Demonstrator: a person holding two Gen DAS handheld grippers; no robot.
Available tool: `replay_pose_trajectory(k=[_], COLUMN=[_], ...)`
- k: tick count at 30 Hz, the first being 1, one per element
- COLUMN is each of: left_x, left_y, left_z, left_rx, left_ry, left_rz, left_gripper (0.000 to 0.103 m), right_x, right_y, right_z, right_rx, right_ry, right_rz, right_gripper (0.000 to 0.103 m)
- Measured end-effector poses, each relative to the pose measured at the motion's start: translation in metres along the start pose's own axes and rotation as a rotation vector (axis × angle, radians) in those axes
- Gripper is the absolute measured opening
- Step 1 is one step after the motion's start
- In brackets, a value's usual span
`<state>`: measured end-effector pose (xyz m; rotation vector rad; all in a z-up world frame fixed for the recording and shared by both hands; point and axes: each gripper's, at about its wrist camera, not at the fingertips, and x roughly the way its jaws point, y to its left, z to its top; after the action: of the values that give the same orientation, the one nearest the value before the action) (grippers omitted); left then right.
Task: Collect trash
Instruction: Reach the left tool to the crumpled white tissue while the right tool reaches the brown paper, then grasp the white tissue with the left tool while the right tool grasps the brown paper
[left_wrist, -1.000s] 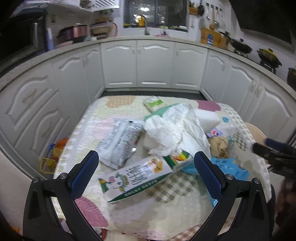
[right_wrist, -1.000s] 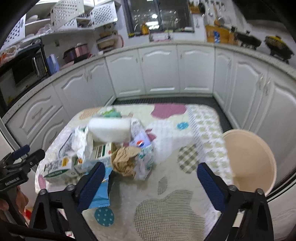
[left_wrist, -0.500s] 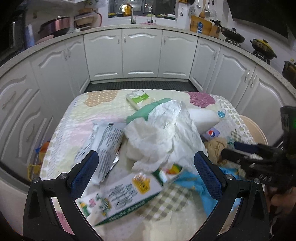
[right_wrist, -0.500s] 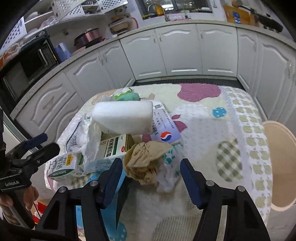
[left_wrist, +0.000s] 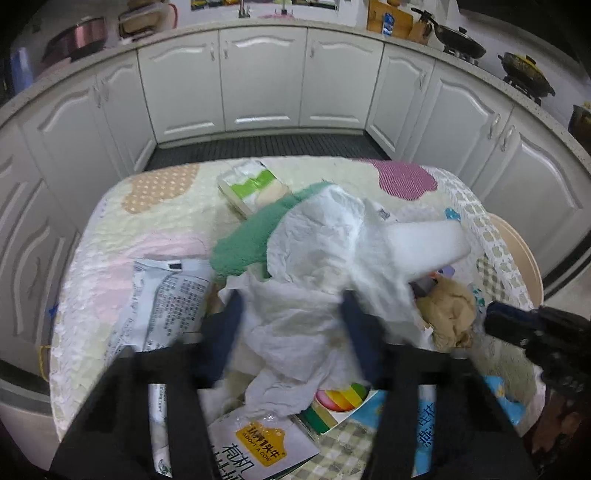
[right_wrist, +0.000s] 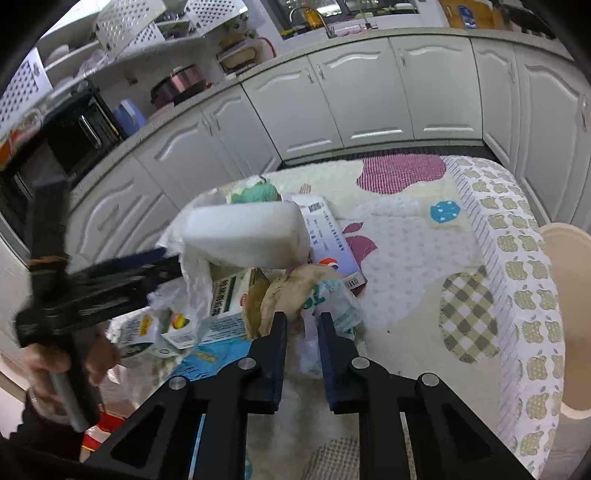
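sitting under everything, a table (right_wrist: 406, 236) in a quilted cloth with purple, teal and checked patches, white kitchen cabinets (left_wrist: 262, 77) curving behind it. beside the table's right edge, a beige bin (right_wrist: 569, 295). heaped on the near left part of the cloth, the trash pile: crumpled white paper (left_wrist: 325, 258) lying on top, a white foam block (right_wrist: 243, 236) resting across it, a green cloth (left_wrist: 251, 240) tucked beneath.

closing in on the white paper, the left gripper (left_wrist: 291, 328) — jaws having just been narrowing, blurred in its own view, the paper bunched between the two blue pads; cannot tell for sure whether the pads are pressing it yet. seen from the right wrist view as a dark blurred tool (right_wrist: 110, 284) reaching into the pile, a hand (right_wrist: 55, 365) wrapped around its handle.

pinching at the near edge of the heap, the right gripper (right_wrist: 303, 332) — jaws having just been closing, now narrow, clamping a thin clear plastic wrapper (right_wrist: 332, 306) with teal print, just beside a crumpled brown paper wad (right_wrist: 291, 284).

reading on the milk carton (left_wrist: 258, 450): "adopt a cow" on an orange badge above large chinese characters. lying left of it, a grey printed packet (left_wrist: 166, 302), text too small to read. showing under the foam block, a flat box (right_wrist: 332, 240) bearing a red-white-blue round logo. under the pile's near edge, a blue wrapper (left_wrist: 428, 424) with chinese lettering.
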<state>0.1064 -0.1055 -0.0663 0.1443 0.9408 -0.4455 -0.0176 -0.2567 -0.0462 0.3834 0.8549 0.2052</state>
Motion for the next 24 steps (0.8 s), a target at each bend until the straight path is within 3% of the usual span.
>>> replay_pose_trajectory(k=[5,10,11,13,14,20,24], left_x=[-0.017,-0.045,-0.049,-0.057,-0.062,-0.082,-0.086], left_y=[0.008,0.02,0.022,0.027,0.028,0.034,0.035], left_z=[-0.002,-0.002,-0.002,-0.001,-0.002,0.0,-0.001], left_rx=[-0.017,-0.046,-0.053,-0.073,-0.082,-0.091,-0.087], left_ry=[-0.018,-0.069,-0.076,-0.09,-0.098,-0.131,-0.135], left_rz=[-0.034,-0.036,-0.039,-0.045,-0.043,-0.032,-0.032], left_gripper=[0.019,0.017,0.017,0.016,0.016,0.016,0.016], right_x=[-0.017,-0.017,-0.016,-0.013,-0.011,0.011,0.045], right_y=[0.004,0.003,0.007,0.015,0.023,0.051,0.052], right_z=[-0.005,-0.007,-0.006,-0.005,-0.003,0.022,0.032], right_rx=[-0.024,0.001,-0.007,-0.045,-0.081,-0.253,-0.372], right_ry=[-0.014,0.004,0.01,0.011,0.003,0.025,0.165], right_rz=[0.0,0.022,0.018,0.008,-0.003,-0.05,-0.127], right_gripper=[0.016,0.016,0.021,0.044,0.05,0.053,0.056])
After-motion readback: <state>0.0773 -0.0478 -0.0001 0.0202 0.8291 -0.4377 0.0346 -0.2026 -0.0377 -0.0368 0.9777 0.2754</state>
